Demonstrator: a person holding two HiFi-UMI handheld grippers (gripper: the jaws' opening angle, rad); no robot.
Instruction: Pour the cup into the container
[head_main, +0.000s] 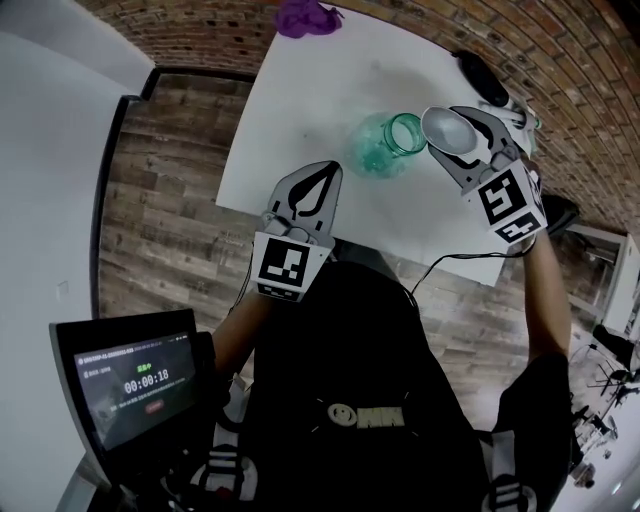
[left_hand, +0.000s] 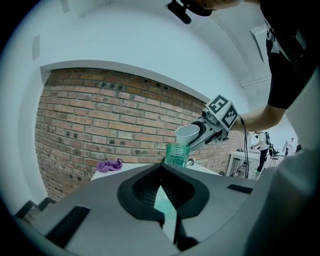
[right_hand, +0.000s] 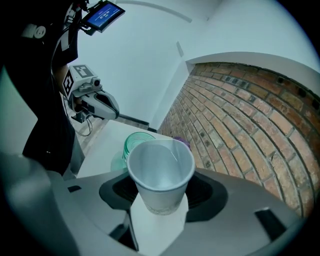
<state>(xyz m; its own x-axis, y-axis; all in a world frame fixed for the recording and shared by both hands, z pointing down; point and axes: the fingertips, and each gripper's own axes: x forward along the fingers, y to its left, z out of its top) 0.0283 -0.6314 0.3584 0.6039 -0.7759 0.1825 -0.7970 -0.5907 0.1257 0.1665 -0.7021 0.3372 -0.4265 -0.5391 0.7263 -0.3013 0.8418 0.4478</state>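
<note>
A green glass jar (head_main: 383, 148) stands upright on the white table (head_main: 300, 90), its open mouth (head_main: 407, 133) towards my right gripper. My right gripper (head_main: 452, 137) is shut on a white paper cup (head_main: 445, 127), tilted with its rim just above the jar's mouth. From the left gripper view the cup (left_hand: 187, 134) leans over the jar (left_hand: 176, 154). From the right gripper view the cup (right_hand: 160, 170) fills the jaws of the right gripper (right_hand: 159, 196), with the jar (right_hand: 135, 142) behind it; what is in the cup I cannot tell. My left gripper (head_main: 325, 172) hovers by the table's near edge, shut and empty.
A purple cloth (head_main: 305, 15) lies at the table's far edge by the brick wall (head_main: 400, 10). A black object (head_main: 480, 75) sits at the table's right end. A screen (head_main: 130, 390) stands on the floor side at lower left.
</note>
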